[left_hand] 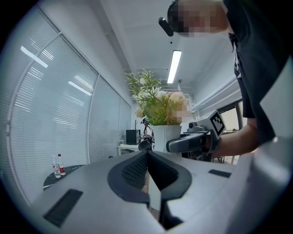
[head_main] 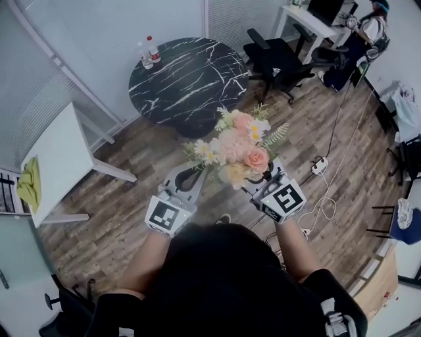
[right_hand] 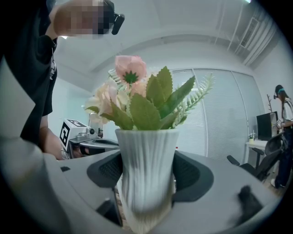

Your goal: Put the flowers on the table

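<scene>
Office room with a wood-plank floor [head_main: 131, 217] and blinds [left_hand: 46, 114] along the glass walls.
One round black marbled surface [head_main: 191, 85] lies ahead.
Two bottles [head_main: 148, 52] stand close together near its far edge.
One white desk [head_main: 56, 155] is at the left, with a yellow cloth [head_main: 29, 184] lying on it.
One black chair [head_main: 276, 56] stands to the right, past the round surface.
A second white desk [head_main: 309, 20] is at the top right, and a person [head_main: 362, 36] sits by it.
Cables [head_main: 322, 197] trail over the floor at the right.

One vase [right_hand: 146, 151]: white, ribbed, upright.
In it are the flowers [head_main: 240, 148]: pink and cream blooms, small daisies, green leaves, fern sprigs. The bloom count is not clear.

The right tool [right_hand: 146, 176] is clenched on the vase, one pad on each side of its lower body.
Vase and flowers are held in the air over the floor, short of the round surface and not touching it.

The left tool [left_hand: 147, 160] is clenched with its jaws pressed together and nothing between them.
It is just to the left of the bouquet, apart from the vase.
</scene>
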Demonstrator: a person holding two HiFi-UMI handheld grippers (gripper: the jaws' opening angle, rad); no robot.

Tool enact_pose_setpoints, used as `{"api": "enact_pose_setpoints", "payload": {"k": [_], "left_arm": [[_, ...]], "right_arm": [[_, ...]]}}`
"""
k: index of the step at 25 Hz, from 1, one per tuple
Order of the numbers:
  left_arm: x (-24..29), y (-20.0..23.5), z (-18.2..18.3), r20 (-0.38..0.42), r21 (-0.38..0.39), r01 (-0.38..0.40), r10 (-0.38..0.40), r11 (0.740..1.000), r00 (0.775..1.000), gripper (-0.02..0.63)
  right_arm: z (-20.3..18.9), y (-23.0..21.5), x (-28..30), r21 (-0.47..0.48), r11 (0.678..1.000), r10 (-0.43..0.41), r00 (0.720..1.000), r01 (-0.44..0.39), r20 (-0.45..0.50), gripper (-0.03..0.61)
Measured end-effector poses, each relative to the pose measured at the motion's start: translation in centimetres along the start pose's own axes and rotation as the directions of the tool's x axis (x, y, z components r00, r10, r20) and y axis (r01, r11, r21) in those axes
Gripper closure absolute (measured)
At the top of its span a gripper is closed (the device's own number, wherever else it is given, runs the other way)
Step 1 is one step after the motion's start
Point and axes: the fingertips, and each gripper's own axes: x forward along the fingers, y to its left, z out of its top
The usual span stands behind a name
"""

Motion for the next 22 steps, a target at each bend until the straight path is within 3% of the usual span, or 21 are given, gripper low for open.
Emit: {"api": "enact_pose_setpoints", "payload": {"k": [13, 22], "left_arm": [[4.2, -0.4, -0.9, -0.013, -0.008, -0.023, 0.023, 1.000, 1.000, 0.600], [7.2, 3.0, -1.6, -0.003, -0.013, -0.018, 0.018, 1.000, 1.000, 0.600]], "right_arm": [[-0.9, -4.4, -1.1, 0.026, 1.000, 0.012, 1.000, -0.013, 0.020, 0.247], [-1.0, -7.6, 1.4, 0.025, 1.000, -0.005, 1.000, 0.004, 0.005, 0.247]]}}
